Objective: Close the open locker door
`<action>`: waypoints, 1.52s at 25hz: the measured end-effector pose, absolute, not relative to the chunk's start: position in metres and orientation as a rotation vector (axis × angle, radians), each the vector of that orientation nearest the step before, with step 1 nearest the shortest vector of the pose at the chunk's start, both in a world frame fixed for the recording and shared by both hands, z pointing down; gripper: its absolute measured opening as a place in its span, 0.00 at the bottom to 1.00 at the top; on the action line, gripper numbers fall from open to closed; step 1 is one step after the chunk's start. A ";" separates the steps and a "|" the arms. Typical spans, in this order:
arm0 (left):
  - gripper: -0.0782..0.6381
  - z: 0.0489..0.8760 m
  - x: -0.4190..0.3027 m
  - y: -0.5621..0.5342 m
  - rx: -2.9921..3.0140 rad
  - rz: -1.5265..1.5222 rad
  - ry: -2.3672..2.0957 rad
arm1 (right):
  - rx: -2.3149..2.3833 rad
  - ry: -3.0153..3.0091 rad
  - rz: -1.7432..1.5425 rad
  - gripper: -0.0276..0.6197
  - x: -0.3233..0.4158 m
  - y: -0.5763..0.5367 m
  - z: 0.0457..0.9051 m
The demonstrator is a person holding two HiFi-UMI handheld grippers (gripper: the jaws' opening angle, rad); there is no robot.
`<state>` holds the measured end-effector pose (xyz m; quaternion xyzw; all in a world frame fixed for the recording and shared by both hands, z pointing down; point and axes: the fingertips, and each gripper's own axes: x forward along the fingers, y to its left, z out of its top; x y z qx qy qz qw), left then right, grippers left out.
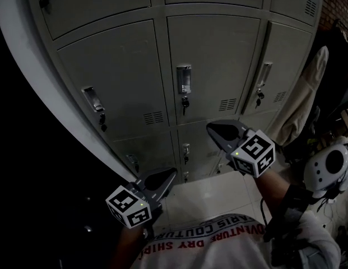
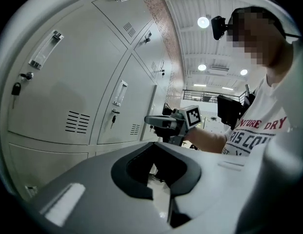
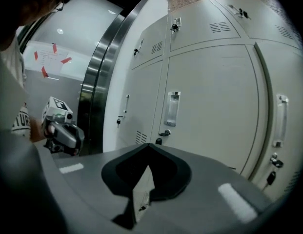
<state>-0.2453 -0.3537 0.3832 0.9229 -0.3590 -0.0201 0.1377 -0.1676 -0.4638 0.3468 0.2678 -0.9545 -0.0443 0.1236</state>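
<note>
A bank of grey lockers (image 1: 210,66) fills the head view. The right-hand door (image 1: 283,66) shows a dark gap down its left edge and looks slightly ajar; the middle door and the left door (image 1: 115,77) sit flush. That right-hand door also appears in the right gripper view (image 3: 283,106). My right gripper (image 1: 216,129) is shut and empty, pointing at the lockers below the middle door's handle (image 1: 184,80), apart from them. My left gripper (image 1: 162,178) hangs lower and to the left, also shut with nothing held. Each gripper shows in the other's view, right gripper (image 2: 163,122) and left gripper (image 3: 63,130).
A curved steel door frame (image 1: 28,83) borders the lockers on the left, dark beyond it. Pale clothing (image 1: 305,94) hangs at the right, with a white helmet-like object (image 1: 330,167) below it. White floor tiles (image 1: 207,200) lie under the grippers.
</note>
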 end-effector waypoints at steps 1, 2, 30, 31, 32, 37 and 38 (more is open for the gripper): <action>0.12 0.383 -0.242 -0.351 2.670 -0.065 -1.032 | 0.758 -2.794 -0.101 0.04 -0.161 -0.449 0.349; 0.12 0.384 -0.238 -0.348 2.670 -0.068 -1.031 | 0.733 -2.810 -0.063 0.04 -0.154 -0.434 0.350; 0.12 0.373 0.001 0.004 2.741 0.061 -0.988 | 0.302 -3.019 0.356 0.04 0.029 0.001 0.376; 0.12 0.369 0.004 0.009 2.746 0.063 -0.987 | 0.308 -3.027 0.359 0.04 0.032 0.004 0.371; 0.12 0.365 0.006 0.014 2.751 0.067 -0.986 | 0.314 -3.033 0.356 0.04 0.034 0.007 0.367; 0.12 0.364 0.010 0.027 2.760 0.080 -0.982 | 0.323 -3.023 0.320 0.04 0.037 0.020 0.367; 0.12 0.365 0.010 0.029 2.758 0.078 -0.981 | 0.325 -3.020 0.323 0.04 0.037 0.021 0.368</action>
